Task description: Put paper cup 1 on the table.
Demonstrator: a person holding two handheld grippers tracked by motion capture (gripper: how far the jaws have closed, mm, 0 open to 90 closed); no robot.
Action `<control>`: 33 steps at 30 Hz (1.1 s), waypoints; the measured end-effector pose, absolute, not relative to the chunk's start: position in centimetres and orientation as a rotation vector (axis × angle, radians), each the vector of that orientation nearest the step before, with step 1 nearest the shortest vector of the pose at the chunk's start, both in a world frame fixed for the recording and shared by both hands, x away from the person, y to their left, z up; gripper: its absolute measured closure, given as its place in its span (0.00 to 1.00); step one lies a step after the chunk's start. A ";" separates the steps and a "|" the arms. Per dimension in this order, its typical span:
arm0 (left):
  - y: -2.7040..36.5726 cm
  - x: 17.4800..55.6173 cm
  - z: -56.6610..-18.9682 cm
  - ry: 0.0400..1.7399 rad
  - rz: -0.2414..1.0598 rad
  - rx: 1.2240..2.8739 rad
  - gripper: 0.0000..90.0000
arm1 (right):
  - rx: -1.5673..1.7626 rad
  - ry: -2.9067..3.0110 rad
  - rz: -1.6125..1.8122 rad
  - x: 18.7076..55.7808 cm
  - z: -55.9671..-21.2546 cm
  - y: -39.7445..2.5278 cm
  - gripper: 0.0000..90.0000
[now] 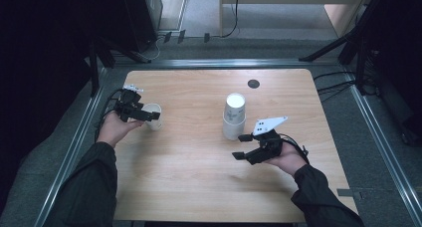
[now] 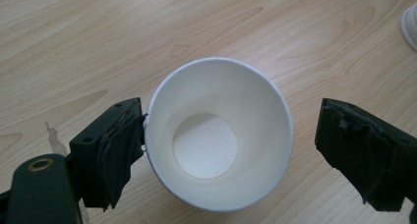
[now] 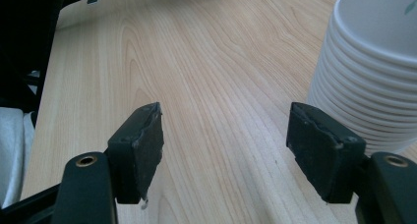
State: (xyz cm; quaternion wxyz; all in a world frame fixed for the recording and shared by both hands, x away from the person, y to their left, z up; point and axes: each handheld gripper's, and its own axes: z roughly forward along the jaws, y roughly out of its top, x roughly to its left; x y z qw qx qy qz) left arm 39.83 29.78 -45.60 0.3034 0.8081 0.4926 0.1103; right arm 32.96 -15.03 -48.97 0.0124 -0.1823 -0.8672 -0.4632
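A single white paper cup (image 1: 154,109) stands upright and empty on the left of the wooden table (image 1: 189,177). My left gripper (image 1: 151,114) is open around this cup (image 2: 219,135). Its left pad (image 2: 120,155) touches the rim, and the right pad (image 2: 354,145) stands a little apart from it. An upside-down stack of several white paper cups (image 1: 234,115) stands at the table's middle. My right gripper (image 1: 240,146) hovers open just in front of and to the right of the stack. In the right gripper view the stack (image 3: 373,71) is beside the right pad (image 3: 319,145), outside the open jaws.
A small round black grommet (image 1: 254,83) sits in the table near its far edge. Metal rails (image 1: 378,137) run along the table's sides, and dark stand legs (image 1: 328,48) are on the floor behind. Bare wood lies between the two hands.
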 end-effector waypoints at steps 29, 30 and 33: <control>26.6 36.7 -41.6 1.130 0.260 2.092 0.14 | -0.571 -2.703 -1.445 33.0 -48.8 -15.2 0.31; 26.4 36.6 -41.6 1.126 0.251 2.093 0.14 | -0.571 -2.703 -1.445 33.0 -48.8 -15.2 0.31; 25.7 36.3 -41.7 1.106 0.239 2.091 0.14 | -0.591 -2.686 -1.436 33.1 -48.8 -15.2 0.27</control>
